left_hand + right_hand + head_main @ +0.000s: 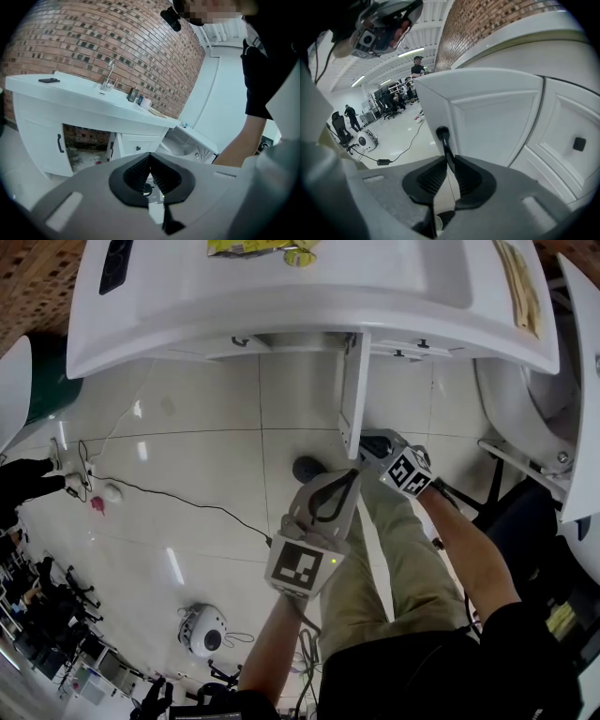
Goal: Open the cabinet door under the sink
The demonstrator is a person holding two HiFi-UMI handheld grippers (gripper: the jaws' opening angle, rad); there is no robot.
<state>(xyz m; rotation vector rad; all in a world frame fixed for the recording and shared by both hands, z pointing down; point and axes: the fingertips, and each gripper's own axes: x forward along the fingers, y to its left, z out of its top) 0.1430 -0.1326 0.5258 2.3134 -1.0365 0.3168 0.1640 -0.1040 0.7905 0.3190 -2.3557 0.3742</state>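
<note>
The white cabinet door (354, 395) under the sink counter (281, 324) stands swung out towards me, seen edge-on from above. My right gripper (364, 448) is at its lower edge. In the right gripper view the jaws (450, 161) are shut on the door's black handle (443, 140), with the door panel (487, 117) just behind. My left gripper (345, 482) hangs beside it, shut on nothing; its view shows the closed jaws (150, 176), the open compartment (86, 140) with things inside, and the door (111, 146) edge-on.
A second door with a black handle (60, 143) stays closed at the left, a drawer (138, 147) at the right. A black cable (187, 501) and a white round device (202, 629) lie on the tiled floor. A white fixture (525, 418) stands right of the cabinet.
</note>
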